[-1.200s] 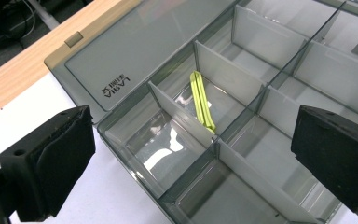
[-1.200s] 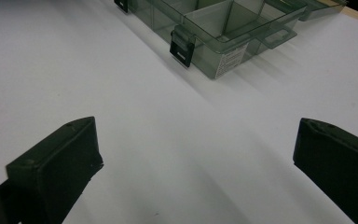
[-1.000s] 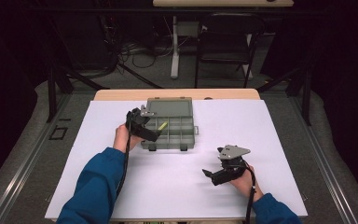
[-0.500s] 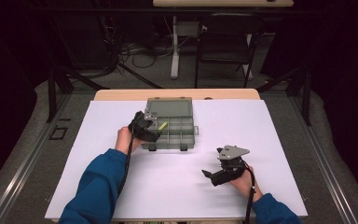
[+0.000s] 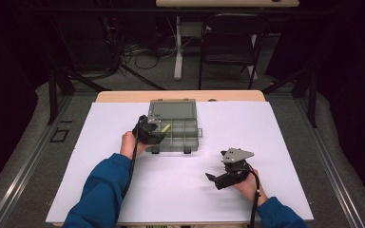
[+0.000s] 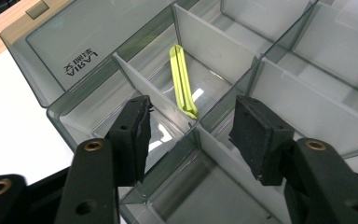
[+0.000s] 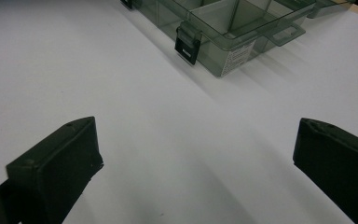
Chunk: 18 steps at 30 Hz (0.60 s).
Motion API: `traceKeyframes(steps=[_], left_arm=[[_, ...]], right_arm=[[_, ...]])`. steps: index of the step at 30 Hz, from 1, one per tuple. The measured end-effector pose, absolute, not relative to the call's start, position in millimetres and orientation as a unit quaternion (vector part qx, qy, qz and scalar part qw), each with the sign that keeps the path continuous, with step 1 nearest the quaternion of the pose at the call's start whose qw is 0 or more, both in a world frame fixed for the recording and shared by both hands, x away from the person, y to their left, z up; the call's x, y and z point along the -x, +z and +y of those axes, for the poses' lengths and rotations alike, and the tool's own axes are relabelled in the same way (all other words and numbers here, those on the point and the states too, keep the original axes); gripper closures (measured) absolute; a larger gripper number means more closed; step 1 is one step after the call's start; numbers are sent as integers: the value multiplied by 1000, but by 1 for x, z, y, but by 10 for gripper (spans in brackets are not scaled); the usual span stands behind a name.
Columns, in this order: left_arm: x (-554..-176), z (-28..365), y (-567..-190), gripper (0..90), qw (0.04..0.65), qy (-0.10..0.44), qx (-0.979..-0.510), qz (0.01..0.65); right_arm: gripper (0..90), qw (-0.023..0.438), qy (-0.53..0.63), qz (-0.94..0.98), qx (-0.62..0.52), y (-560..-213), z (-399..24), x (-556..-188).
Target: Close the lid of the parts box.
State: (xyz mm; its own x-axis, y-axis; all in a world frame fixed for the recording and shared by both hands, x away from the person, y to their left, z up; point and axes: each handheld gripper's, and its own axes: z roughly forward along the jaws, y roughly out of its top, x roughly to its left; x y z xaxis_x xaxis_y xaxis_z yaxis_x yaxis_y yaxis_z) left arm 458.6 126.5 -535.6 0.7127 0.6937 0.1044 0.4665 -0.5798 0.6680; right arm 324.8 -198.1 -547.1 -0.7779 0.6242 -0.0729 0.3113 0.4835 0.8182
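White table cover; clear grey plastic compartment box near its far edge holds a thin, limp yellow-green rubber band; left gripper, half-open and closing, empty, should pinch its near end; right gripper wide, empty.

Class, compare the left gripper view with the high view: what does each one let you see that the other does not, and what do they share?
Left gripper view alone: the raised brand lettering on the open lid, and the left gripper with nothing between its pads; its jaws have just been closing above the dividers.

High view alone: the right gripper resting on the white sheet, the blue sleeves, and a black chair beyond the table.

Both: the grey compartment box and the yellow-green rubber band lying in one compartment.
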Motion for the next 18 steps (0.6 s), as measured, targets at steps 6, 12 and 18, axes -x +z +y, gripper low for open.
traceKeyframes(steps=[6, 12, 18], left_arm=[[-456, 127, -537, 535, 323, 183, -864, 340], [-453, 124, -538, 547, 320, 192, -859, 349], [-453, 124, -538, 551, 319, 193, -861, 346]], right_arm=[[0, 186, 428, 840, -278, -546, -198, -324], [0, 186, 426, 841, -276, -546, -198, -325], [0, 188, 427, 840, -276, -547, -197, -325]])
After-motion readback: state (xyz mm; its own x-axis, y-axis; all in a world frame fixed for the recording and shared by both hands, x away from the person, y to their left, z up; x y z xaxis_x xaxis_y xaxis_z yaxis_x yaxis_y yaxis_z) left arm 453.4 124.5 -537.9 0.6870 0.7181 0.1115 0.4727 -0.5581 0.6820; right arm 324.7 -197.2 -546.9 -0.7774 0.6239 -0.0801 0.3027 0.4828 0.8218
